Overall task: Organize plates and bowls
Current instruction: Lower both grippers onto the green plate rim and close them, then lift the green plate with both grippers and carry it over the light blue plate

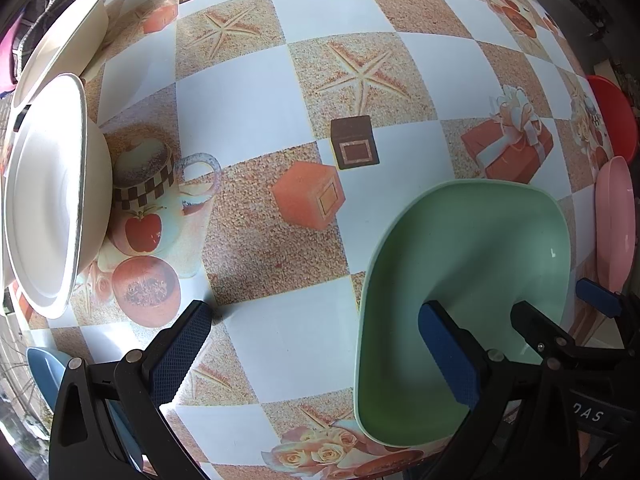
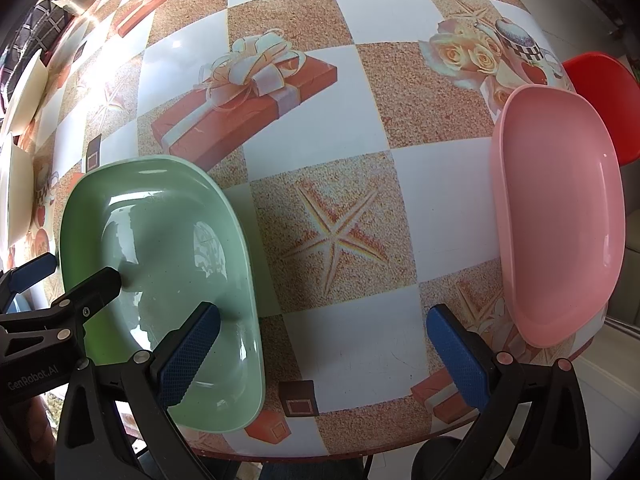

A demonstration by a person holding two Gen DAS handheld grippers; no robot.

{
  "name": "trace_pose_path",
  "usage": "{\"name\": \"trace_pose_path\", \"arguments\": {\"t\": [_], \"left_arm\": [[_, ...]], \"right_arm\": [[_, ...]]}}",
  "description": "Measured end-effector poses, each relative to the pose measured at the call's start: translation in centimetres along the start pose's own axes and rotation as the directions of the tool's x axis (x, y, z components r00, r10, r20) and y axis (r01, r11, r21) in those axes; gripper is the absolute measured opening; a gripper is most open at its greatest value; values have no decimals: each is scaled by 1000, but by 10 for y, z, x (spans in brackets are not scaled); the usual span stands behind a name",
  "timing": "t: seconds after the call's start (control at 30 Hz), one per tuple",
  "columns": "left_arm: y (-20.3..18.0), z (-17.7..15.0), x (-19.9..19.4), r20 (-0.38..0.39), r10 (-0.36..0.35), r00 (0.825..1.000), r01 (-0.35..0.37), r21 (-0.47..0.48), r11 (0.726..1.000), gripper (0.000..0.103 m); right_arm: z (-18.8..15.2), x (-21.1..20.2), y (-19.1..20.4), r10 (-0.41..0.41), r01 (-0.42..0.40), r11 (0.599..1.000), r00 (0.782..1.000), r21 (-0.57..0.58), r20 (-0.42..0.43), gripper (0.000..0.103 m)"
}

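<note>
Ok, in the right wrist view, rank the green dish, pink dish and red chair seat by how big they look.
1. green dish, though it sits nearest the camera.
2. pink dish, slightly smaller.
3. red chair seat, mostly hidden, so unsure.

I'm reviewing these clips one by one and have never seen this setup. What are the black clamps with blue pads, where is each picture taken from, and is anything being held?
There is no robot arm here: a person holds a two-finger gripper in each hand, and a fisheye camera on each one looks forward along its fingers. One picture comes from the left gripper, the other from the right gripper. Both are open and hold nothing. On the patterned tablecloth lie a green bowl between the two grippers and a pink bowl to the right. The left view also shows a white plate resting in a cream bowl, another cream bowl behind them, and a blue dish at the near edge. A red chair stands beyond the table.
</note>
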State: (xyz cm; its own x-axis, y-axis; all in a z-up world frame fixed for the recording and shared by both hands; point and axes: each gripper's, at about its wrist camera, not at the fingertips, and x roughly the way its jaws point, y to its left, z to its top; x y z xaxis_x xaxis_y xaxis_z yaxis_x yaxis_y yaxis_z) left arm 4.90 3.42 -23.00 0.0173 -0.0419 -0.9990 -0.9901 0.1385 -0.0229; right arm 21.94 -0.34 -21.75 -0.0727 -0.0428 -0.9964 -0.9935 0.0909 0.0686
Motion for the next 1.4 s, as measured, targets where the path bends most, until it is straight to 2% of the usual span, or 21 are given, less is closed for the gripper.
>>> {"name": "trace_pose_path", "arguments": {"t": [0.2,0.37,0.43,0.5,0.53,0.6,0.63,0.7,0.77,0.8,0.83,0.87,0.9,1.03,1.17,1.3,1.4], "left_arm": [[1,1,0,-9,0,1000,0,0,1000,103],[1,8,1,-42,12,999,-13,-3,1000,103],[1,10,0,-49,13,999,-13,2,1000,102],[0,12,-3,-52,-3,999,3,8,1000,94],[-2,12,-4,-58,-5,998,5,6,1000,92],[-8,13,-9,-59,-8,998,9,11,1000,79],[-11,13,-12,-54,-8,999,9,28,1000,75],[-18,13,-16,-41,-9,999,12,70,997,60],[-22,12,-19,-37,-12,999,16,104,994,50],[-23,12,-21,-36,-19,999,23,114,993,43],[-23,12,-22,-35,-21,999,25,123,992,39],[-23,11,-23,-35,-32,999,36,129,991,29],[-21,10,-24,-37,-33,999,38,135,990,27],[-6,-7,-27,-48,-29,998,36,140,989,27],[24,-30,-29,-60,-23,998,30,125,992,28],[67,-48,-32,-73,-26,997,29,42,999,28],[103,-57,-36,-71,-3,997,1,-31,1000,28]], "right_arm": [[0,0,0,0,0,1000,1000,-1,-5,103],[10,3,0,1,-2,1000,998,-4,-64,103],[14,4,0,-1,0,1000,996,-9,-90,103],[15,4,3,-4,2,1000,994,-21,-108,101],[15,2,5,-6,2,999,994,-33,-110,97],[14,-2,13,-8,2,998,995,-61,-103,89],[14,-4,17,-7,0,997,995,-74,-97,82],[12,-9,24,-5,-3,995,996,-101,-85,68],[10,-14,35,3,-13,991,998,-136,-70,41],[9,-15,40,14,-25,988,998,-151,-68,32],[8,-16,46,17,-28,987,997,-160,-69,27],[8,-16,49,14,-26,987,997,-160,-72,27],[8,-15,52,13,-24,987,997,-157,-76,27],[3,-12,70,18,-36,986,994,-164,-110,27],[-9,-9,101,10,-45,973,989,-228,-150,27],[-20,-5,146,24,-82,950,981,-300,-191,27],[-27,-3,185,28,-103,930,977,-353,-211,27]]}}
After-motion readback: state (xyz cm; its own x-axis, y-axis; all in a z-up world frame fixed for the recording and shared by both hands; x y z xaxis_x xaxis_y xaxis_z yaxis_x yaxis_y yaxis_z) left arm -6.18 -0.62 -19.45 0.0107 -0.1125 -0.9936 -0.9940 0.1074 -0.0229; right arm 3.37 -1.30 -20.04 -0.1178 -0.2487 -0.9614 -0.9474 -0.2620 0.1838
